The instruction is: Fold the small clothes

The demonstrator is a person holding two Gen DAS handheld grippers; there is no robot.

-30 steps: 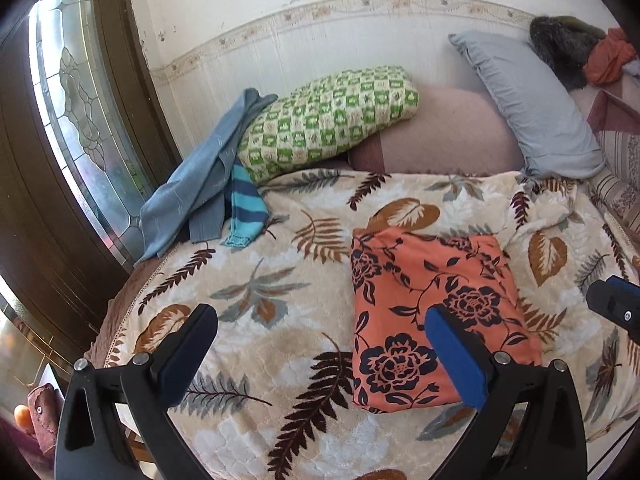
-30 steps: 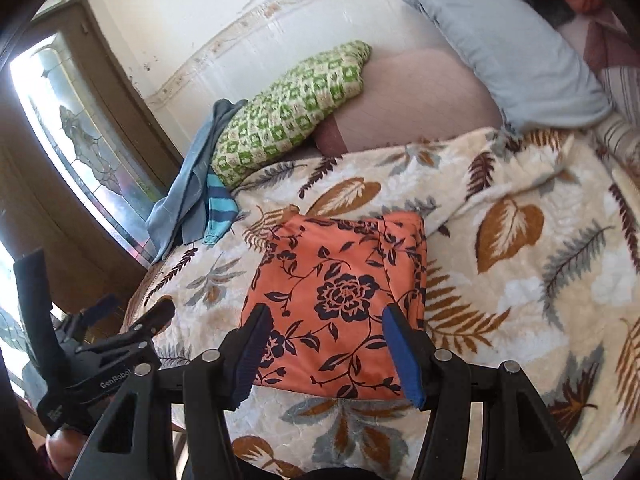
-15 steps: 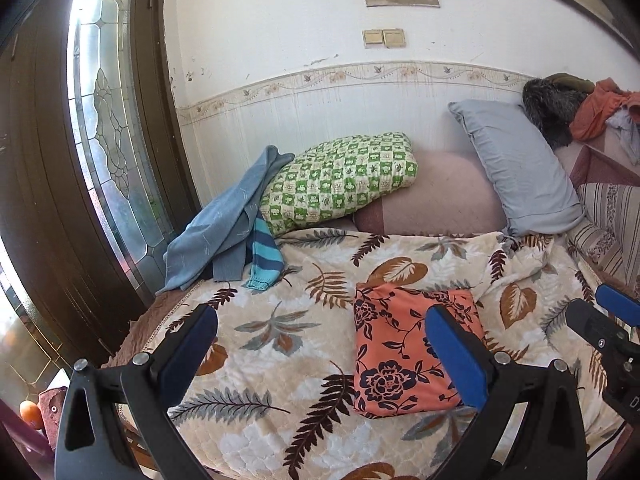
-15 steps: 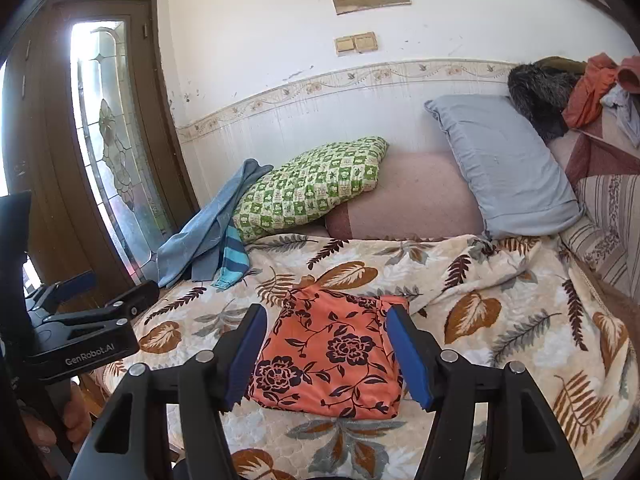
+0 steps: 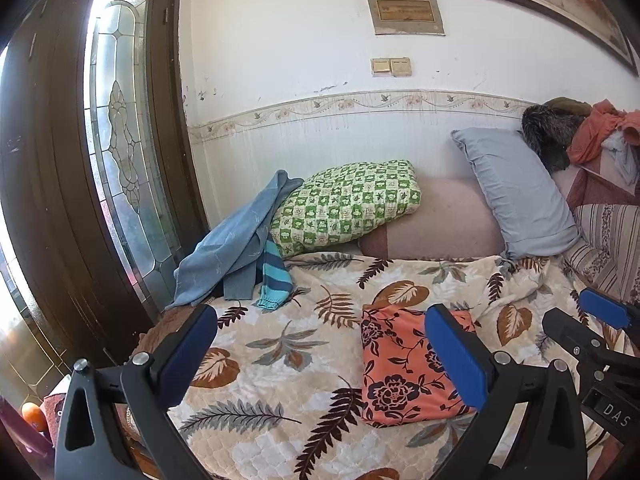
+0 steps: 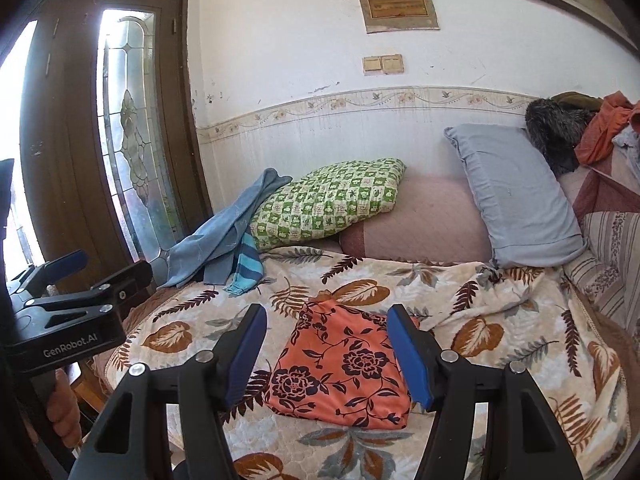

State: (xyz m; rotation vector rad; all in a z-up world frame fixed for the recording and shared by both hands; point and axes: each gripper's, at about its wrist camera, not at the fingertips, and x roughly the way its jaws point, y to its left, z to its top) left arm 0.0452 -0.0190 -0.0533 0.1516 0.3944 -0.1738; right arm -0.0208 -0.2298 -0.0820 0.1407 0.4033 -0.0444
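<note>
One folded orange floral garment (image 6: 340, 368) is lying flat on the leaf-patterned blanket (image 6: 500, 344), near the front edge of the bed and right of its centre in the left wrist view. Two grippers are hovering above the near edge: the left gripper (image 5: 320, 356) is standing with its jaws spread wide and holding nothing, and the right gripper (image 6: 326, 354) is likewise released, its blue pads framing the garment without touching it. Three pillows are leaning against the far wall: one green checked pillow (image 5: 348, 206), one pink bolster (image 5: 436, 220), one grey pillow (image 5: 516, 192). One blue cloth (image 5: 236, 240) and one striped teal piece (image 5: 276, 280) are draping at the far left, beside the glazed door (image 5: 120, 160). One heap of clothes (image 5: 576, 136) is sitting at the far right.

Compared with one second earlier, both grippers are sitting farther back and tilted higher: the garment is appearing smaller and lower in each view, and the wall plaque (image 6: 398, 6) and two switches (image 6: 382, 64) are now showing. The garment itself is lying unchanged.
</note>
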